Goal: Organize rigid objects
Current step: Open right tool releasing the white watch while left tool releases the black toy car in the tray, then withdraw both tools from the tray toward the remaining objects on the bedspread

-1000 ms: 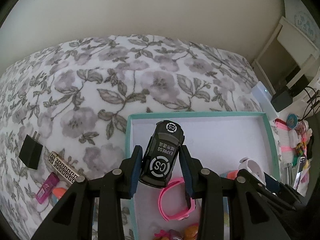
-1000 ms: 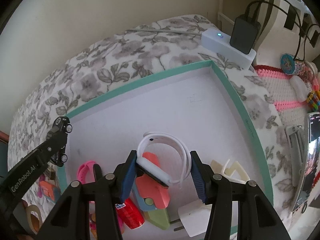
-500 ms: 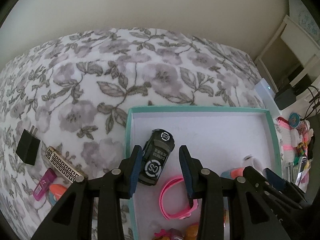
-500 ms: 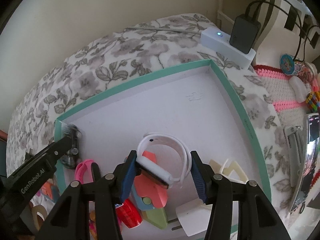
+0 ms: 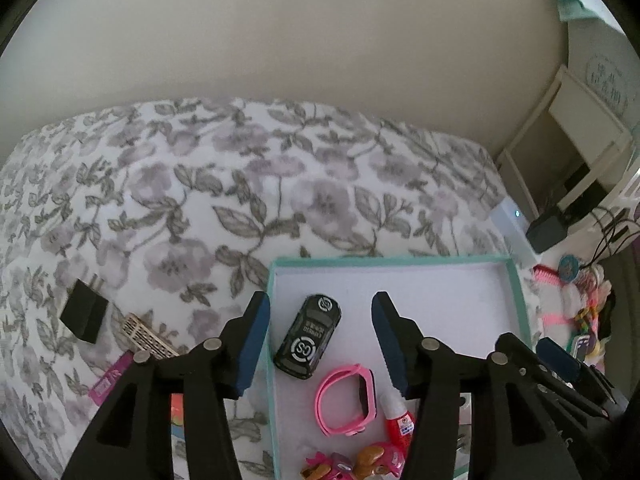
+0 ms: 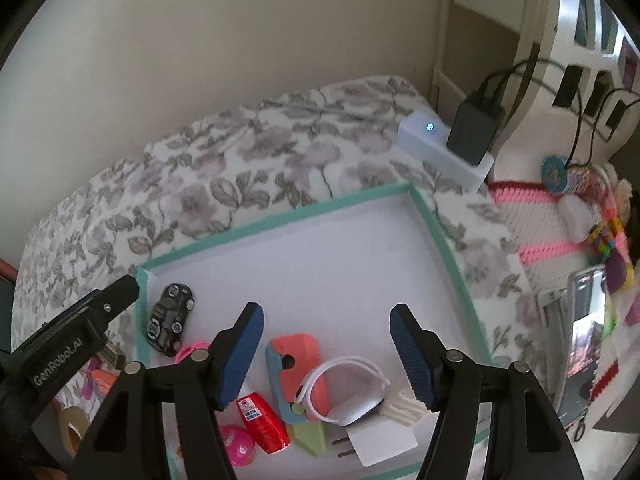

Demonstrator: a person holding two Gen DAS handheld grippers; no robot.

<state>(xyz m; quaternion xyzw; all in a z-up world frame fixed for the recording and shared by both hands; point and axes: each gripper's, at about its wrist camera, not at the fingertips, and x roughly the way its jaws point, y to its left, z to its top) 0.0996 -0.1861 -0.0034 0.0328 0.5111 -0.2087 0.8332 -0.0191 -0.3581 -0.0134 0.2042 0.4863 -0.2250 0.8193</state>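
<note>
A teal-rimmed white tray (image 5: 390, 262) (image 6: 280, 216) lies on the flowered bedspread. A black toy car (image 5: 308, 336) (image 6: 170, 318) rests on the tray floor by its left wall. My left gripper (image 5: 320, 340) hovers above the car, its jaws opening, pads clear of it. A white smartwatch (image 6: 348, 390) lies on an orange-and-blue toy (image 6: 298, 364) in the tray. My right gripper (image 6: 326, 356) hangs over the watch with its jaws opening and nothing pressed between the pads. A pink watch (image 5: 348, 398) lies just behind the car.
On the bedspread left of the tray lie a black charger (image 5: 84, 312), a patterned bar (image 5: 146, 336) and a pink stick (image 5: 110, 378). The tray also holds a red bottle (image 6: 262, 420), a white plug (image 6: 380, 444) and small toys. A power strip (image 6: 444, 152), phone (image 6: 580, 340) and clutter sit at the right.
Both grippers let go and rose: the car left the left jaws and now lies on the tray floor; the right jaws spread off the white watch, which stays on the orange toy.
</note>
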